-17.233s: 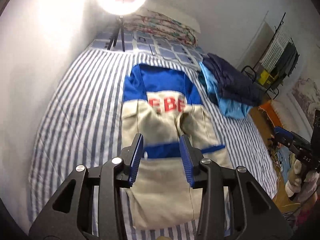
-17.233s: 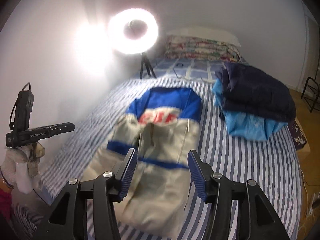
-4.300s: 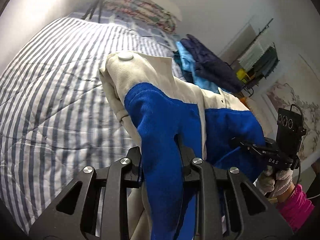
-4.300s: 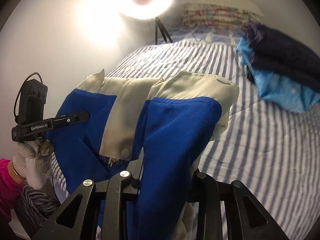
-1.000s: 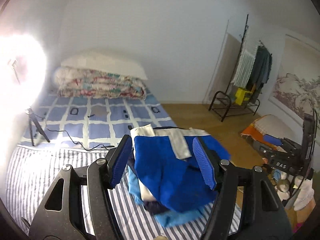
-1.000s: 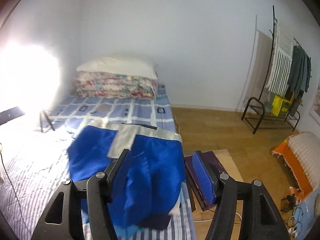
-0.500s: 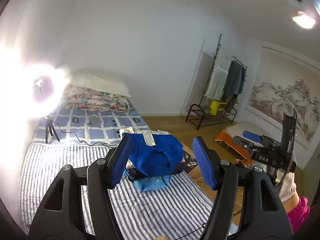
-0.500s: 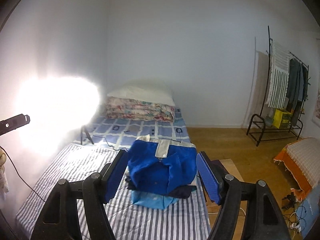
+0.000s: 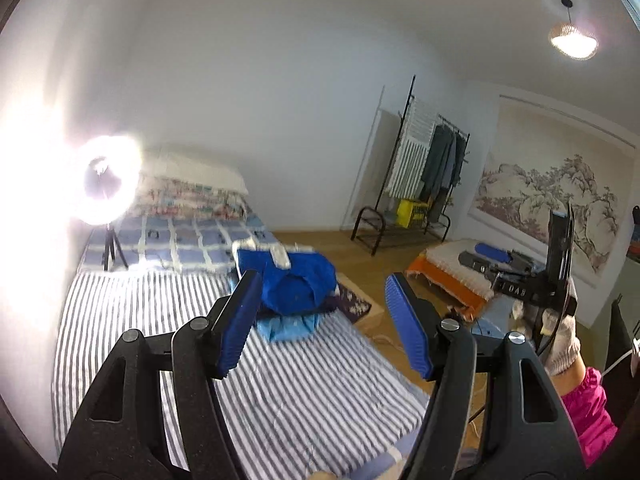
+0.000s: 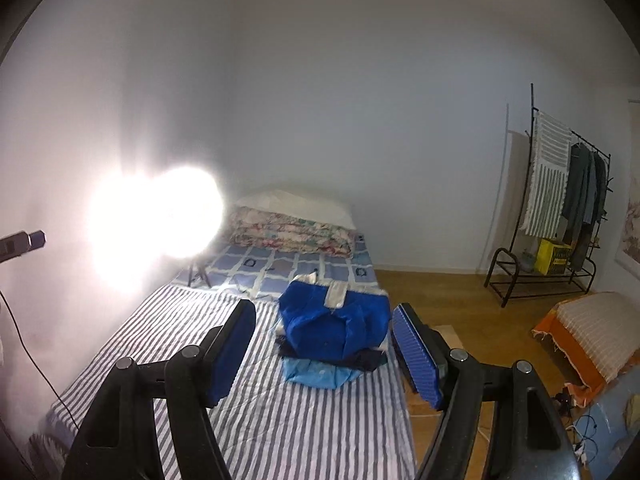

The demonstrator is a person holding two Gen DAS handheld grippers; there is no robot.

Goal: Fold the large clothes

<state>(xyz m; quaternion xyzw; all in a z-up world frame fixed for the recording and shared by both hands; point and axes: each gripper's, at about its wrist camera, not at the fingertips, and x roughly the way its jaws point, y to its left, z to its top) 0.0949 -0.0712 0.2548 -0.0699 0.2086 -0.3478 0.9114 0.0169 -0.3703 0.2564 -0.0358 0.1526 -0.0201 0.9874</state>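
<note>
Well apart, both grippers level, fingers (image 9: 240, 320) spread

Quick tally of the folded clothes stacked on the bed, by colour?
Royal blue with cream trim: 1, on top
Dark navy: 1, in the middle
Light blue: 1, at the bottom
Total: 3 garments in the stack, as far as the visible layers show.

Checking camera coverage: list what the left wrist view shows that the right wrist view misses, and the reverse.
Only the left wrist view: the ceiling lamp, the landscape painting, and the right hand-held gripper in a white-gloved hand. Only the right wrist view: the left unit's tip at the frame's left edge. Both: the folded blue jacket atop the clothes pile, the striped bed, the ring light, the clothes rack.
</note>
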